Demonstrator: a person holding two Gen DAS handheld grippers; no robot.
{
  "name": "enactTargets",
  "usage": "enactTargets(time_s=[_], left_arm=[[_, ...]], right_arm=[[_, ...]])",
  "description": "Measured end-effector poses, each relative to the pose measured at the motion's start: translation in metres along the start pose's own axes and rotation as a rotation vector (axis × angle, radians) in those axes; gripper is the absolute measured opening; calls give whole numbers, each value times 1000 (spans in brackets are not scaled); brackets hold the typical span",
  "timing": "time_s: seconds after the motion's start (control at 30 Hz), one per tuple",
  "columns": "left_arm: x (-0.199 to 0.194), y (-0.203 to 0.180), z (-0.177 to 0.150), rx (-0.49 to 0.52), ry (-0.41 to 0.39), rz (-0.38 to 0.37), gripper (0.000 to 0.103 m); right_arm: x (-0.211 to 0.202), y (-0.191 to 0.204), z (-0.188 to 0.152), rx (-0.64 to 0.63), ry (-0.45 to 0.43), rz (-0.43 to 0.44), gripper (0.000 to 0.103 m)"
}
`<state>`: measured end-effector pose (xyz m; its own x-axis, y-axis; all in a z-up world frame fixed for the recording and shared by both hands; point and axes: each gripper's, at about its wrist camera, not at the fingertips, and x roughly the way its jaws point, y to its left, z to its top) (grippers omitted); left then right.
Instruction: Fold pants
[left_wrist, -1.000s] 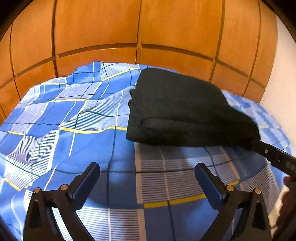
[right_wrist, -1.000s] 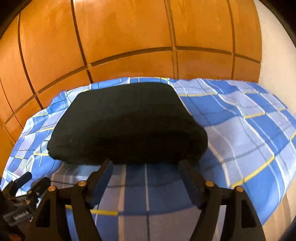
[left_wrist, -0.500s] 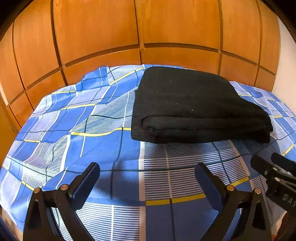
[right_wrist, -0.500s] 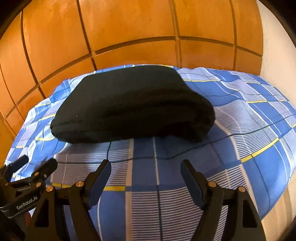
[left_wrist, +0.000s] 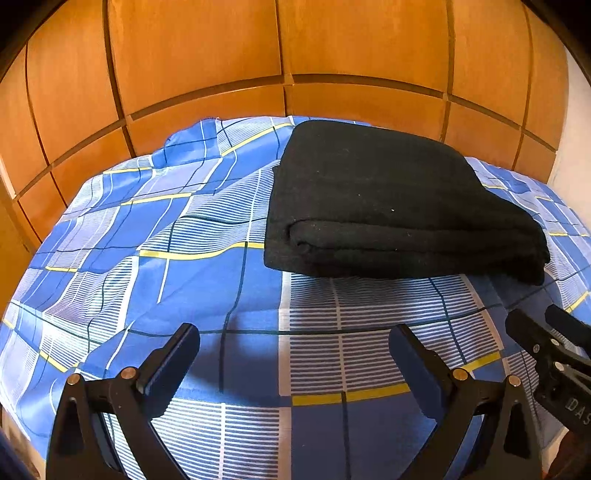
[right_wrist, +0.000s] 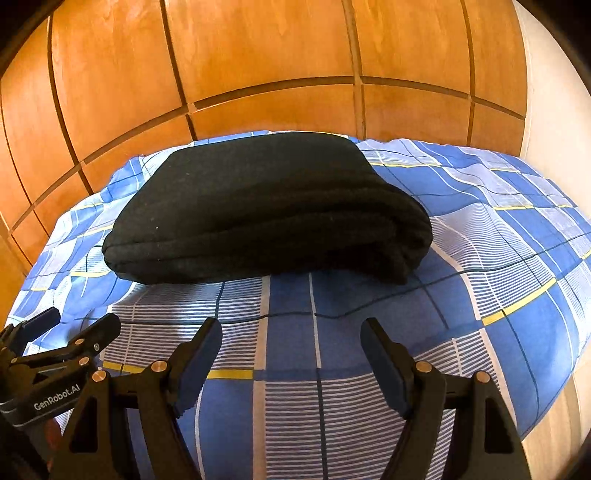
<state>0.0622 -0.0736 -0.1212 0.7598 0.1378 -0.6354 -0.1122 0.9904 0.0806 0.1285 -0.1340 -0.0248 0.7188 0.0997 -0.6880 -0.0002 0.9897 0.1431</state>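
The black pants (left_wrist: 391, 199) lie folded into a thick rectangle on the blue checked bedsheet (left_wrist: 184, 280); they also show in the right wrist view (right_wrist: 266, 210). My left gripper (left_wrist: 293, 354) is open and empty, held above the sheet in front of the pants. My right gripper (right_wrist: 291, 347) is open and empty, also short of the pants. The right gripper also shows at the right edge of the left wrist view (left_wrist: 546, 332). The left gripper also shows at the lower left of the right wrist view (right_wrist: 66, 332).
An orange wood-panelled wall (left_wrist: 280, 55) stands right behind the bed. A pale wall (right_wrist: 554, 92) is at the right. The sheet (right_wrist: 498, 258) drops off at the bed's right edge, with wood floor below.
Both grippers have pulled back from the pants, which now lie farther away. The right gripper has left the pants' right end. Both stay open.
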Motion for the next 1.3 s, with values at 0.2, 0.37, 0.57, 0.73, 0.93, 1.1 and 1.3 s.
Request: enactTargets(time_s=[0.2, 0.37, 0.57, 0.73, 0.93, 1.1, 1.3], left_arm=[[0, -1, 0, -2, 2, -3, 103], [-1, -1, 0, -3, 4, 2, 103], [-1, -3, 0, 7, 9, 13, 103], [-1, -1, -1, 1, 8, 12, 103], [0, -1, -1, -7, 24, 8, 103], [0, -3, -2, 4, 23, 8, 103], [2, -2, -1, -10, 40, -2, 103]], right_arm=[[1, 1, 0, -1, 0, 0, 79], [1, 2, 1, 0, 1, 1, 79], [0, 3, 1, -7, -3, 1, 79], [1, 4, 1, -5, -1, 3, 79], [2, 4, 1, -4, 6, 8, 79], [3, 3, 0, -5, 4, 8, 79], [4, 4, 0, -4, 7, 10, 79]])
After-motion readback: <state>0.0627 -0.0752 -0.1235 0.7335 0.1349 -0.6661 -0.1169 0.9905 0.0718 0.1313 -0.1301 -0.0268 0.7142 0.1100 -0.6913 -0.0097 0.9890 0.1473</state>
